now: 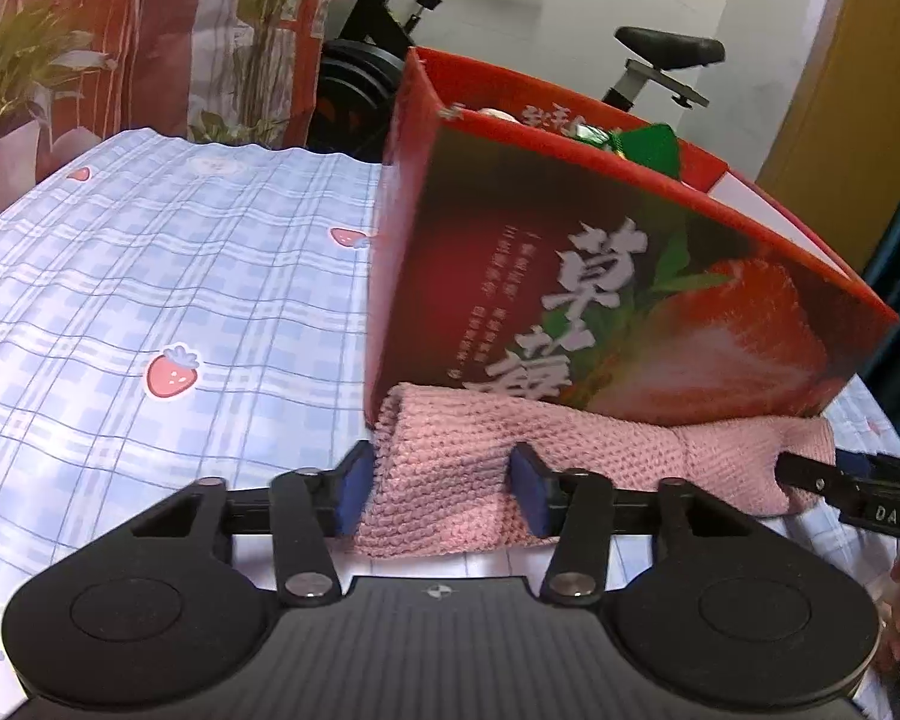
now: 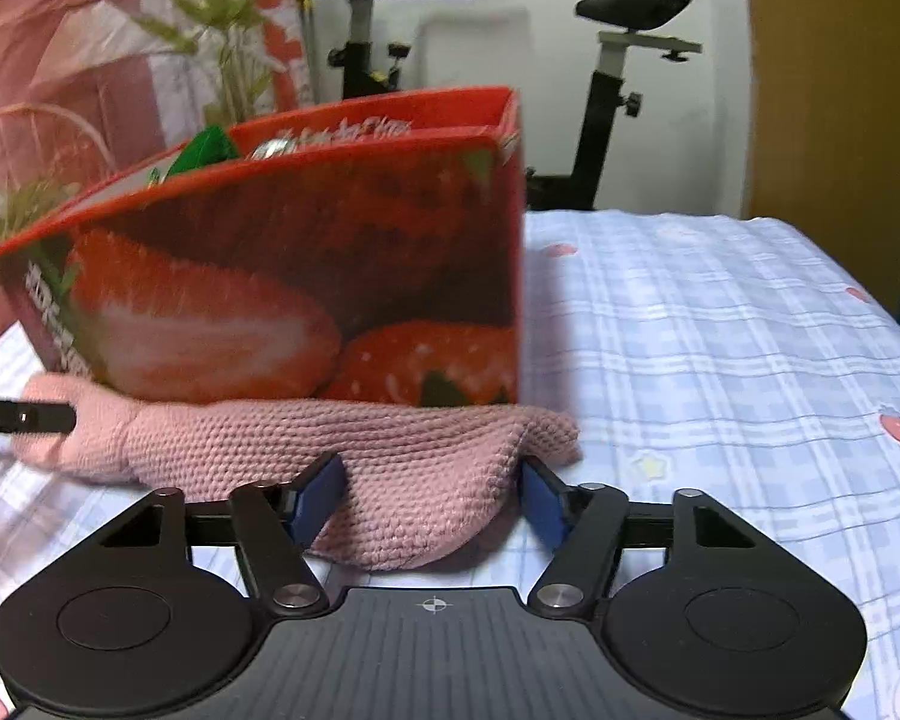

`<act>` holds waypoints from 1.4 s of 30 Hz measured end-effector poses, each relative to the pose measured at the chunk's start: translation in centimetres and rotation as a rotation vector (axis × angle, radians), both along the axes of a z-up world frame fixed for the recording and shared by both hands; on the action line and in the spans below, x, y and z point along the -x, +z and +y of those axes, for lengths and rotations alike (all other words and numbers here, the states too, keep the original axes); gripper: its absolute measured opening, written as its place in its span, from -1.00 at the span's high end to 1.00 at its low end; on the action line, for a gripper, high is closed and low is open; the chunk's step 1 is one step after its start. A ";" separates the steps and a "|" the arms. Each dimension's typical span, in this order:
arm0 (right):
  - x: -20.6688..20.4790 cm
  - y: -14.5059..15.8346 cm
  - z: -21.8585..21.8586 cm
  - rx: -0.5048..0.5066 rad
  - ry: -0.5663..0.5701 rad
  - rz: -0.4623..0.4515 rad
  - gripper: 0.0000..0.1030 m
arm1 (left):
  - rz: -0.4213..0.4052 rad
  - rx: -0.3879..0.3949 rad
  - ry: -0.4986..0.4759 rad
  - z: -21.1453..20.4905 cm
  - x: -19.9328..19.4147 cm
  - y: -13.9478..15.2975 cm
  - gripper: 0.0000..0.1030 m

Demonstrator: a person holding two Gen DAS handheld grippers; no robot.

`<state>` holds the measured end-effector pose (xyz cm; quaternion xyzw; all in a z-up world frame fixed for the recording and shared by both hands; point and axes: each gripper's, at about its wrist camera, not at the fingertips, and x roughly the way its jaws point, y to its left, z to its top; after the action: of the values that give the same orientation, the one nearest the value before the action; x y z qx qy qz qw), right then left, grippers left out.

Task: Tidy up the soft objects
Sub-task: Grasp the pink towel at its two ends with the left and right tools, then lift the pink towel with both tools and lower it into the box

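Observation:
A pink knit cloth (image 1: 618, 450) lies on the bed along the foot of a red strawberry-print box (image 1: 570, 276). My left gripper (image 1: 443, 492) straddles its left end, and both blue pads touch the knit and pinch a flat stretch of it. In the right wrist view the same cloth (image 2: 414, 462) bulges up between the pads of my right gripper (image 2: 431, 501). These jaws stand apart, with a thin shadowed gap at the right pad. The box (image 2: 282, 276) stands just behind. Each view shows the other gripper's fingers (image 1: 810, 474) (image 2: 24, 417) at the cloth's far end.
The blue plaid sheet (image 1: 150, 276) with strawberry prints spreads to the left and, in the right wrist view, to the right (image 2: 720, 330). Green items (image 1: 648, 144) poke out of the box. An exercise bike (image 2: 618, 90) and a curtain (image 1: 150, 30) stand beyond the bed.

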<state>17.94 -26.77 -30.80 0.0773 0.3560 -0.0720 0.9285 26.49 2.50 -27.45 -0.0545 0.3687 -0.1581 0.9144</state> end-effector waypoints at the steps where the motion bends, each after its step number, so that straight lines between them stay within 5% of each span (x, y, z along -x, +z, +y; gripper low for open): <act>1: 0.0 0.0 0.1 0.001 0.005 0.000 -0.09 | 0.001 -0.004 -0.002 -0.1 0.2 0.0 0.20; 6: 0.1 0.2 0.3 -0.018 0.031 0.010 0.23 | -0.009 -0.021 0.004 -0.5 1.2 0.1 0.55; 14: 0.5 0.9 1.3 -0.048 0.055 0.041 0.78 | 0.001 -0.028 -0.002 -0.4 3.0 0.2 0.68; 42: 7.0 2.3 4.1 -0.056 0.069 0.026 0.86 | 0.028 -0.040 -0.014 0.1 7.7 0.1 0.72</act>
<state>10.89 -22.70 -28.52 0.0901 0.3723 -0.0311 0.9232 18.83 2.60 -27.34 -0.0359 0.3849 -0.1563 0.9089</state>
